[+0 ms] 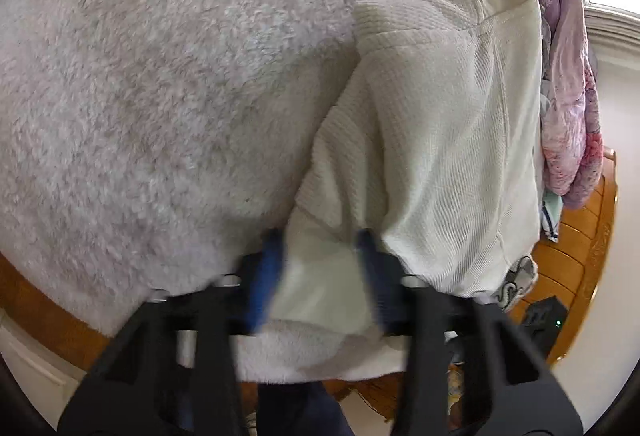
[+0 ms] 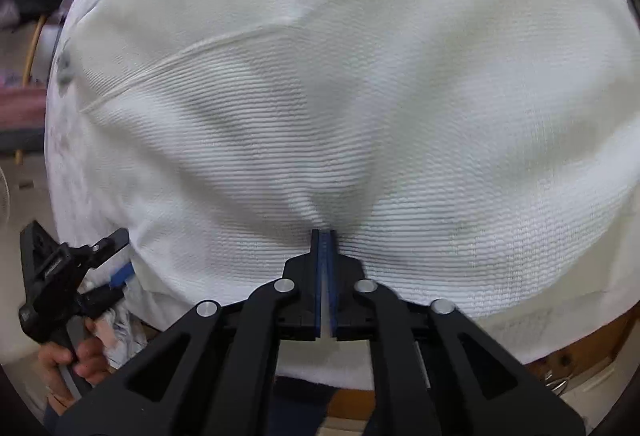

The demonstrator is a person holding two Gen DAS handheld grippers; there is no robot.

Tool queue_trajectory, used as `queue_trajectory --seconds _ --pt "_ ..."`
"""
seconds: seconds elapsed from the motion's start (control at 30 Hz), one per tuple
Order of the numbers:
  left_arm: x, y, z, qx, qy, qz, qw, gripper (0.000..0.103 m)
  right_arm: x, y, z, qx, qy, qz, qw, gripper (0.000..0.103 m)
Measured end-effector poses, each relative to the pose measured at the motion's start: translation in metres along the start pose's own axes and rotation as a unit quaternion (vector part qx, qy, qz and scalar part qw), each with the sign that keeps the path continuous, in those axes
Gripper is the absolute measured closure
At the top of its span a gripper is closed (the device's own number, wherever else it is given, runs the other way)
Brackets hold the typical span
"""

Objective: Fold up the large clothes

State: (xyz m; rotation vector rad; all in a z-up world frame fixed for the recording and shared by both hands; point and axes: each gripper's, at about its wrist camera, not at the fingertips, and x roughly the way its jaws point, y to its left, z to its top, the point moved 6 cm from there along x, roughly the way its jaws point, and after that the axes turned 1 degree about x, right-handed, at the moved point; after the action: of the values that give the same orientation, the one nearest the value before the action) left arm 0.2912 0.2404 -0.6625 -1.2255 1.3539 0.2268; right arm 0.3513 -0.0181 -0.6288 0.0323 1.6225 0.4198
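Cream ribbed-knit garment [image 1: 440,123] lies partly folded on the grey fleece-covered bed [image 1: 160,95]. Right tool [image 2: 324,236] is clamped on a pinch of knit. Left tool [image 1: 320,236] stands spread astride a hem corner, apparently ungripped; motion blur. Fabric is soft, limp, stretchy: take edges and corners.

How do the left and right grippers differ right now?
The left gripper has its jaws spread wide, with white garment cloth lying loose between them; the right gripper is shut tight, pinching that garment so wrinkles fan out from its tips. The left sits at the garment's edge beside the fluffy blanket; the right sits mid-fabric. Both have black frames and blue finger pads.
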Motion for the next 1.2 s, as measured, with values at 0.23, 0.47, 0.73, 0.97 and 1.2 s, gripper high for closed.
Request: queue_trajectory --seconds 0.23,0.47,0.73,0.97,1.2 --pt "-0.026 -0.010 0.001 -0.005 0.025 -0.065 0.9976 0.098 -0.008 0.118 -0.018 -0.197 -0.070 0.072 0.975 0.044" --pt "-0.038 -0.029 0.003 -0.029 0.042 -0.122 0.9913 0.098 0.020 0.177 -0.037 -0.307 -0.088 0.068 0.945 0.036" --pt "-0.034 -0.049 0.002 0.007 0.019 -0.082 0.9965 0.094 0.064 0.182 -0.011 -0.326 -0.102 0.006 0.940 0.069" --pt "-0.048 -0.051 0.031 -0.019 -0.049 -0.046 0.9976 0.021 0.044 0.163 -0.005 -0.302 -0.105 0.042 0.947 0.098" --pt "-0.003 -0.084 0.055 0.041 -0.049 0.019 0.9978 0.074 0.009 0.134 0.014 -0.226 -0.119 0.110 0.960 0.098"
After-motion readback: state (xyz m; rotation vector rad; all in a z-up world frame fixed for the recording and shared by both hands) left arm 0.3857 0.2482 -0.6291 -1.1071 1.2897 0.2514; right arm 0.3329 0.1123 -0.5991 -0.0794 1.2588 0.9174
